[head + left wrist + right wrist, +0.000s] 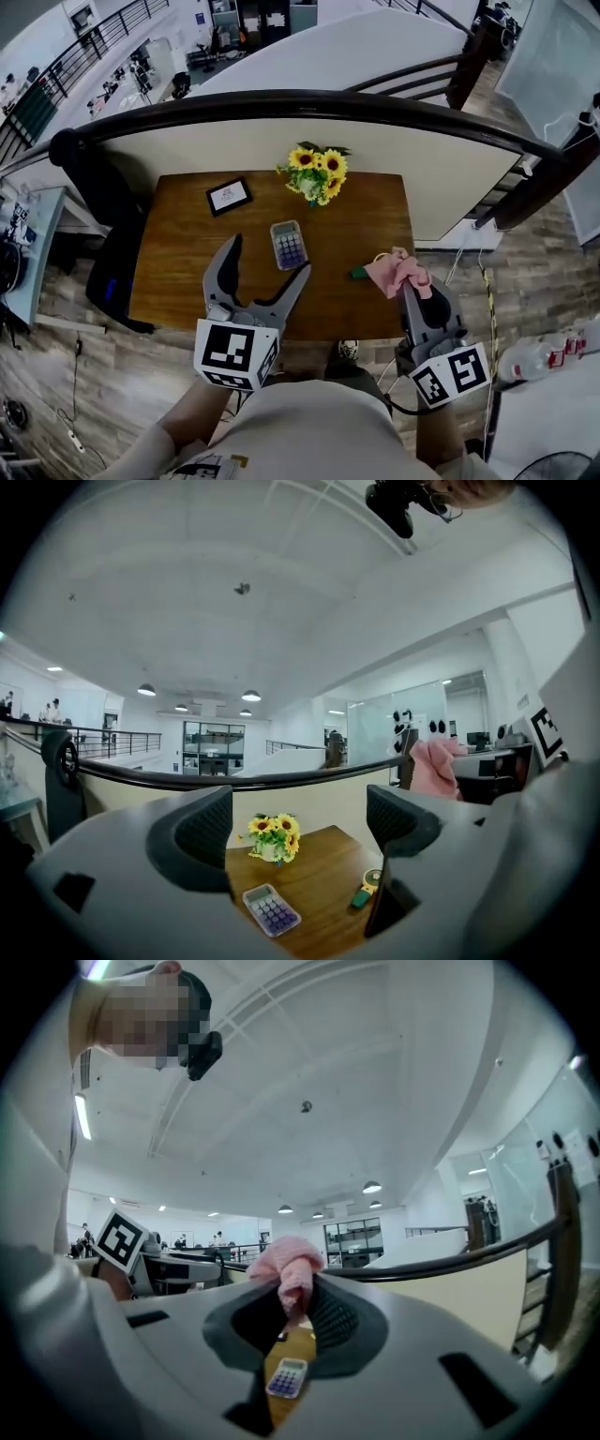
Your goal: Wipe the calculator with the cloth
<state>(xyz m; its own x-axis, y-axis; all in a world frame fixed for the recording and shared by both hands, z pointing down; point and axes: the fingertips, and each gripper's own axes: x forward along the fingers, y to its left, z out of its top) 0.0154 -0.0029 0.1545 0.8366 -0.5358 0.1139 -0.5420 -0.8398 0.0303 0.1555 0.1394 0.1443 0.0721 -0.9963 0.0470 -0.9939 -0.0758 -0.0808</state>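
A small calculator (289,245) with purple keys lies flat in the middle of the wooden table (178,262); it also shows in the left gripper view (271,910) and the right gripper view (287,1378). My left gripper (267,257) hovers over the table's near left part, jaws wide open and empty, just left of the calculator. My right gripper (410,287) is shut on a pink cloth (400,273), which bunches out between the jaws (286,1274). The cloth hangs above the table's near right part, apart from the calculator.
A pot of sunflowers (317,172) stands at the table's far edge. A small framed card (229,196) lies far left. A green and yellow object (361,272) lies beside the cloth. A black curved railing (281,101) runs behind the table. A black chair (103,206) stands at the left.
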